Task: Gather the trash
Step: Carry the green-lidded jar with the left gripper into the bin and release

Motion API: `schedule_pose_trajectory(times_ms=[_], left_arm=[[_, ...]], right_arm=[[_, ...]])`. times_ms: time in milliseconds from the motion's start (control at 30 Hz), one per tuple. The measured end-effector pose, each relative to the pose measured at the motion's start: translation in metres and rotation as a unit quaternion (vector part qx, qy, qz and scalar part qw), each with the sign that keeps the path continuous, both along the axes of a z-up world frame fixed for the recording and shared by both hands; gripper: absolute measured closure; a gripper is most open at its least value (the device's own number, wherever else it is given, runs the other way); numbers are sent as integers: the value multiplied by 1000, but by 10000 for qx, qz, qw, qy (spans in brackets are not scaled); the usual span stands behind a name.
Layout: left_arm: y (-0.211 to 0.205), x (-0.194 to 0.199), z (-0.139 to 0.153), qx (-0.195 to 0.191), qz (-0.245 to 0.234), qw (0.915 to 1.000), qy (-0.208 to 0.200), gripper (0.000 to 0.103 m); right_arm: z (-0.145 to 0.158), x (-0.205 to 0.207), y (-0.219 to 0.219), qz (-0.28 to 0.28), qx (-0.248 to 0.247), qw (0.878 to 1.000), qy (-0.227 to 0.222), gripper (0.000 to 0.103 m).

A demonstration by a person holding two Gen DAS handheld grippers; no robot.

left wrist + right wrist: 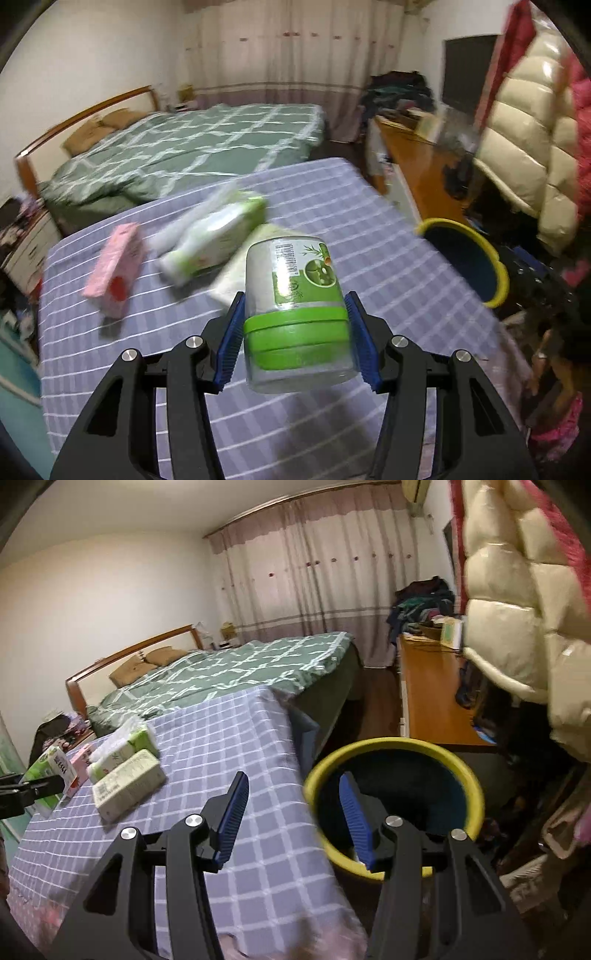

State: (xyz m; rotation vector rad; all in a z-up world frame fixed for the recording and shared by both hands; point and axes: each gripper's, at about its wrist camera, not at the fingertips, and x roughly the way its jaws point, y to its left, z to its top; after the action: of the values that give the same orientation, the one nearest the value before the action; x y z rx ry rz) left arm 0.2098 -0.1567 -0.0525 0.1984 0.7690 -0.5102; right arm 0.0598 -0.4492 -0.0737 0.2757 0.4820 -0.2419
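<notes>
Gripping a clear jar with a green label and lid, the left gripper has its blue fingers clamped on the jar's sides above the checkered bench. A pink box and tissue packs lie near the bench's far left corner. The right gripper, fingers apart and holding nothing, hangs over the bench's right edge beside a yellow-rimmed bin.

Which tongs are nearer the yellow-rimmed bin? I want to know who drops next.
Right. The right tongs hang open at the bin rim; the left tongs, gripping a green-lidded jar, are over the table.
</notes>
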Motion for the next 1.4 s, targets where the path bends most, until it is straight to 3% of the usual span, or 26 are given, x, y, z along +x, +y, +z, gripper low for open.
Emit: schedule_pose_trajectory(times_ms=[200,433,633,833,900,933,967,1067,1167,1233,1400], left_arm=[[-80,-16,1,-21,-885,9960,129,50],[-198,-17,-11,91,-1827,9828,253,50],[-279,-5,-38,231,-2229,9730,547,50],[-324,7,-61,304,-2314,9686,856,49],[-328,12,-67,271,-2237,9700,907,37],[-325,14,-67,243,-2159,9723,858,22],[-321,16,-64,197,-2069,9751,770,17],[-297,20,-51,53,-1910,9796,617,17],[-252,18,-23,-313,-1631,9859,204,13],[-210,14,-4,-554,-1345,9893,-145,8],[-95,10,25,-1003,-474,9923,-548,7]], right_arm=[[8,-37,-36,-499,10,9987,-82,51],[10,-67,-70,-895,63,9957,-208,48],[9,-83,-91,-1216,106,9922,-256,46],[10,-92,-102,-1408,131,9894,-317,41],[11,-90,-102,-1391,110,9897,-314,39],[11,-89,-100,-1373,101,9900,-314,38],[12,-88,-98,-1353,99,9903,-314,38],[12,-81,-93,-1303,100,9910,-298,37],[13,-75,-86,-1218,125,9920,-303,35],[13,-67,-79,-1094,122,9935,-282,35],[17,-43,-56,-673,171,9971,-304,35]])
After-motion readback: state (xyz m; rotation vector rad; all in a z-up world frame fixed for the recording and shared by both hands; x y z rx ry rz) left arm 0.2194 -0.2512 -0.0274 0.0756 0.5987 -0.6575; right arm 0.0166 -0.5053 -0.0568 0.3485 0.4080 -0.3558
